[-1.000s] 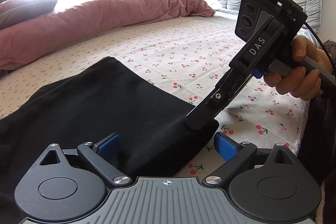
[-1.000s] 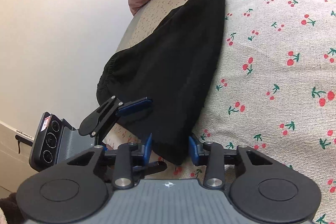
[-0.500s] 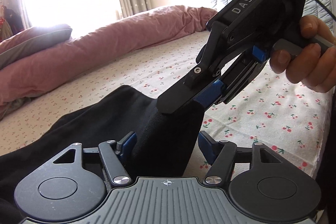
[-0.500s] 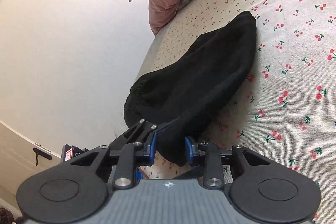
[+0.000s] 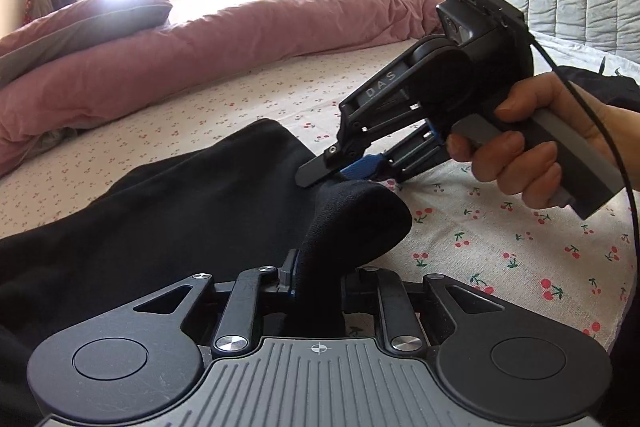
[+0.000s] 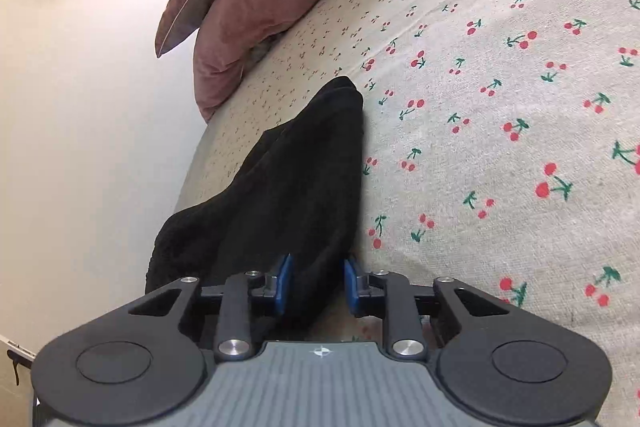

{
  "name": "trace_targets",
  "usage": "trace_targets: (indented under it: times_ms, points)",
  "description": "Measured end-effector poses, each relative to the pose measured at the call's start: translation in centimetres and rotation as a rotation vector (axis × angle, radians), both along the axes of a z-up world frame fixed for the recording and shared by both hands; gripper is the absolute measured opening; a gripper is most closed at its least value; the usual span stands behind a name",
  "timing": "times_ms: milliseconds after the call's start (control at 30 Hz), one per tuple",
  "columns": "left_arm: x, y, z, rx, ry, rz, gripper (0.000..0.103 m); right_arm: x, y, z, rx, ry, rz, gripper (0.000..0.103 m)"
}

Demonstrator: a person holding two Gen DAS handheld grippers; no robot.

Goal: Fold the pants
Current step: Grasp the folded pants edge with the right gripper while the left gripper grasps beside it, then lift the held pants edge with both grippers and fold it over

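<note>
Black pants (image 5: pixel 168 211) lay on the cherry-print bed sheet (image 5: pixel 520 247), near the bed edge, far hem end (image 6: pixel 340 95) pointing toward the pink duvet (image 5: pixel 200 55). Left gripper (image 5: pixel 316 279): jaws clamped on a raised bunch of the near end, fabric filling the gap. Right gripper (image 6: pixel 316 279): jaws closed down on cloth too, dark fabric between the blue pads (image 6: pixel 283 277); from the left wrist view its tips sat right at the top of the lifted hump (image 5: pixel 356 211).

Judged step: lifting the near end to carry it over toward the far hem.

To do it well, probably:
- Kept both grips at matched height, else the edge skews.
- Spread the grippers apart first; both looked pinched close together on one bunch, so the fold line would sag.
- Carried low and slow, laid down edge to edge, released only once flat.

Risk: thick bunched cloth slipping out of one side mid-carry.
</note>
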State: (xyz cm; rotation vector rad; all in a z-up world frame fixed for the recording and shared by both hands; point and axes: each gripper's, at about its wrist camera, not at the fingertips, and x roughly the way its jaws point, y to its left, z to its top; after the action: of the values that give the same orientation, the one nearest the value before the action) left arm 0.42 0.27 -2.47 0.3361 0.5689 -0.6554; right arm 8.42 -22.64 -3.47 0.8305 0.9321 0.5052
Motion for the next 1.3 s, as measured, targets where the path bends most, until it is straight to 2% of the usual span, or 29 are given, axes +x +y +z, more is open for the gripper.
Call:
trace_targets:
  times_ms: [100,300,433,533,633,833,1033,1133,1300]
  points:
    - [-0.2,0.1,0.0,-0.01,-0.001,0.015,0.016,1.7,0.8,0.2,-0.037,-0.041,-0.007,0.013]
    - [-0.4,-0.2,-0.4,-0.025,-0.007,0.065,0.014,4.9,0.9,0.0,-0.017,-0.067,-0.081,0.013]
    - [-1.0,-0.9,-0.4,-0.044,-0.034,0.114,0.011,4.9,0.8,0.0,0.015,-0.089,-0.164,0.008]
    - [-2.0,-2.0,0.5,-0.063,-0.071,0.137,0.011,4.7,0.5,1.3,-0.02,-0.071,-0.206,0.008]
    - [-2.9,-3.6,1.7,-0.095,-0.108,0.129,0.01,4.3,-1.0,2.8,-0.002,-0.098,-0.241,0.008]
    - [-3.8,-7.6,3.7,-0.213,-0.034,0.068,0.01,1.7,-6.5,5.2,-0.012,-0.063,-0.347,0.008]
    - [-5.1,-11.4,3.6,-0.29,0.017,0.004,0.01,-2.1,-12.5,5.7,-0.012,0.002,-0.478,0.008]
    - [-4.6,-11.1,3.6,-0.324,0.042,0.008,0.01,-2.8,-12.8,5.7,-0.025,0.004,-0.502,0.008]
    - [-3.6,-7.6,4.4,-0.412,0.113,0.046,0.01,-3.0,-11.3,6.8,-0.069,-0.027,-0.477,0.009]
